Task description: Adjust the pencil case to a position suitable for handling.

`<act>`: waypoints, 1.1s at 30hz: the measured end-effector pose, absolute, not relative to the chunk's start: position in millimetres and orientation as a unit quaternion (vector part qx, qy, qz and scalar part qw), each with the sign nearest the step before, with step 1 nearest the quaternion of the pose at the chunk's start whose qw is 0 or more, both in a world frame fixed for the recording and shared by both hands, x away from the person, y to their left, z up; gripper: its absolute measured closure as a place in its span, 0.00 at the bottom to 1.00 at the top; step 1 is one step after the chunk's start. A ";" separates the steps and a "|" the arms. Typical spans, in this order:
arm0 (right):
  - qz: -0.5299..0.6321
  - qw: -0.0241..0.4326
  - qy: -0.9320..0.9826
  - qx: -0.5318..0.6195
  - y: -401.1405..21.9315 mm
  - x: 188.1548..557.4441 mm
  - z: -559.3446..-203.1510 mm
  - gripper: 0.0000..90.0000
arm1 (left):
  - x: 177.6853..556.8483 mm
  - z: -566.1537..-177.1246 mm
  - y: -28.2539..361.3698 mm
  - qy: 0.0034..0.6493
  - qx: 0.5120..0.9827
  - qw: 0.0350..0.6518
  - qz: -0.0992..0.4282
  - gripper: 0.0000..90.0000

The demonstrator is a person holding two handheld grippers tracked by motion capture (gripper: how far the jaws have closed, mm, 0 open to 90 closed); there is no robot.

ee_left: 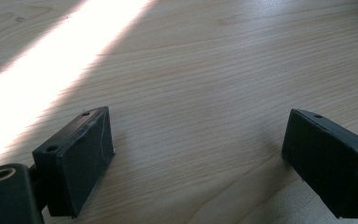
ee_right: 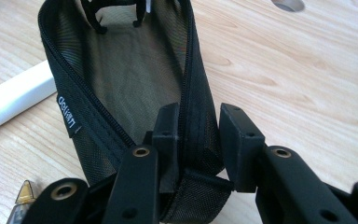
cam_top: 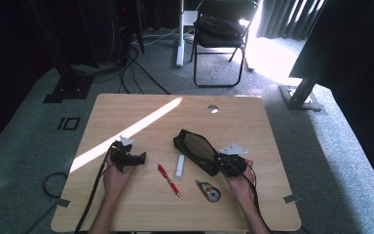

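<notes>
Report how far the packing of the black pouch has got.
Done: the black pouch lies unzipped, its mouth open. In hand: the right gripper has its jaws around the pouch's near edge, apparently pinching it. The left gripper is open over bare table. Left, it seems: the red pen, white stick and tape dispenser lie outside the pouch on the table.

Dim room, hard sun stripe glaring across table (cam_top: 141,122), overexposed floor by chair (cam_top: 221,29), perhaps slightly soft high view
</notes>
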State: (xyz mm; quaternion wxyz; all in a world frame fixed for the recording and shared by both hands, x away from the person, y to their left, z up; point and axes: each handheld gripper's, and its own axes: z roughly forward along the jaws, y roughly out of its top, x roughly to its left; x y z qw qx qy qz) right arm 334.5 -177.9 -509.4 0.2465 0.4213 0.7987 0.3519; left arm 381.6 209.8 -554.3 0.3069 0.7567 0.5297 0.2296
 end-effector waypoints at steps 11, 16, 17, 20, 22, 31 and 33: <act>0.351 0.241 0.826 0.370 -187.2 340.2 -508.7 0.80 | 381.6 -554.3 209.9 0.530 0.757 0.307 0.230 0.10; 0.355 0.236 0.828 0.363 -191.2 339.6 -507.6 0.73 | 381.7 -554.3 209.9 0.530 0.757 0.307 0.230 0.10; 0.360 0.230 0.826 0.368 -192.2 339.8 -507.1 0.69 | 381.7 -554.2 209.9 0.530 0.757 0.307 0.229 0.10; 0.377 0.229 0.813 0.380 -194.5 338.2 -502.2 0.58 | 381.8 -554.3 209.8 0.530 0.757 0.307 0.230 0.10; 0.384 0.240 0.806 0.381 -195.4 335.5 -496.7 0.52 | 381.8 -554.3 209.8 0.530 0.757 0.307 0.230 0.10; 0.401 0.251 0.797 0.375 -194.8 321.1 -479.5 0.45 | 381.7 -554.3 209.8 0.530 0.757 0.307 0.230 0.10; 0.399 0.251 0.799 0.373 -193.9 318.7 -478.7 0.45 | 381.7 -554.3 209.8 0.530 0.757 0.307 0.230 0.10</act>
